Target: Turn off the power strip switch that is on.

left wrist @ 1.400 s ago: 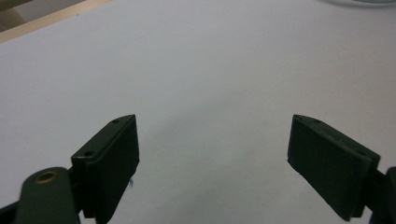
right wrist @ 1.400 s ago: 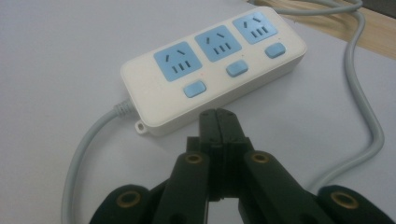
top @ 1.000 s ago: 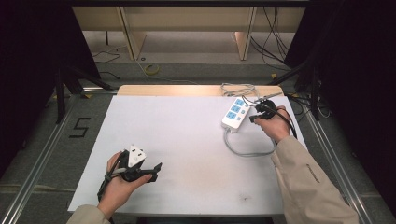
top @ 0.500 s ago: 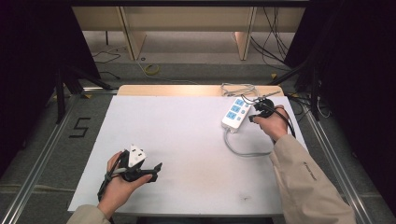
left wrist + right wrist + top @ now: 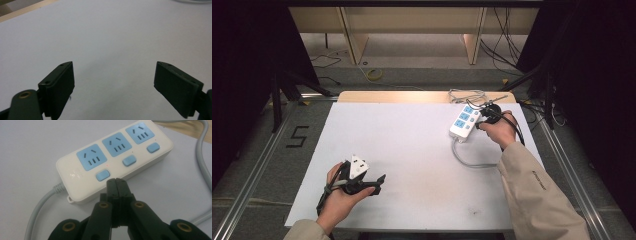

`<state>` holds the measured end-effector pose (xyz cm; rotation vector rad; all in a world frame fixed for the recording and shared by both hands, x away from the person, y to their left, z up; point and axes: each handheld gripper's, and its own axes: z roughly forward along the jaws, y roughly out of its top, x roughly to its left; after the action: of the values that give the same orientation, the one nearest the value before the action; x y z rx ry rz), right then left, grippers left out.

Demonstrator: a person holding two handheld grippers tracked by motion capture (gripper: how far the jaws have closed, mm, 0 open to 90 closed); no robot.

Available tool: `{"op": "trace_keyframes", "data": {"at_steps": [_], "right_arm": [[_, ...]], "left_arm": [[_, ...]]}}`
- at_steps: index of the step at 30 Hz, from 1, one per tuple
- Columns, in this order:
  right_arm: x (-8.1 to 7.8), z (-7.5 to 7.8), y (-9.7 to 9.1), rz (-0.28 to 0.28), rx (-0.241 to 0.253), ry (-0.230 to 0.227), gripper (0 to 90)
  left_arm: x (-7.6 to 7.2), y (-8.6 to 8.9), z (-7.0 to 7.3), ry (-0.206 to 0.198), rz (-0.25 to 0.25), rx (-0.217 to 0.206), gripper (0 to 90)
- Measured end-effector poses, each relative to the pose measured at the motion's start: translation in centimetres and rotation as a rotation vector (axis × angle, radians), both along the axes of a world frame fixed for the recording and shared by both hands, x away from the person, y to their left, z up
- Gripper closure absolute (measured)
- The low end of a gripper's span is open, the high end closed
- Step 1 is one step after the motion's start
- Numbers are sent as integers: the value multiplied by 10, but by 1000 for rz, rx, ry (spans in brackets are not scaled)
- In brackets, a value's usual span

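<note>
- A "5" (image 5: pixel 298 136) is marked on the floor left of the counter (image 5: pixel 412 150).
- Left gripper (image 5: pixel 362 181) sits near the counter's front-left edge, fingers (image 5: pixel 58 87) wide apart over bare white surface.
- One power strip (image 5: pixel 463 122), with three blue sockets and three blue switches, lies near the far-right edge.
- Right gripper (image 5: pixel 117 185): fingers together, tips just beside the strip.

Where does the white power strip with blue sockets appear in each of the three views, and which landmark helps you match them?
High view: the power strip lies at the table's far right, just left of the right tool.
Right gripper view: the strip lies across the upper middle, just beyond the shut tool.
Left gripper view: I cannot find the strip among what it shows.
Shared landmark: the strip's grey cable on the white table.
</note>
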<state>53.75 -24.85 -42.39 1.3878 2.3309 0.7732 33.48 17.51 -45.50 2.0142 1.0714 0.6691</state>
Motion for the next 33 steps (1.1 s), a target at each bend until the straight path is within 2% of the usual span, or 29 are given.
{"op": "trace_keyframes", "data": {"at_steps": [33], "right_arm": [[14, -7, 6, -13, -2, 39, 900]], "left_arm": [[0, -1, 0, 5, -6, 7, 164]]}}
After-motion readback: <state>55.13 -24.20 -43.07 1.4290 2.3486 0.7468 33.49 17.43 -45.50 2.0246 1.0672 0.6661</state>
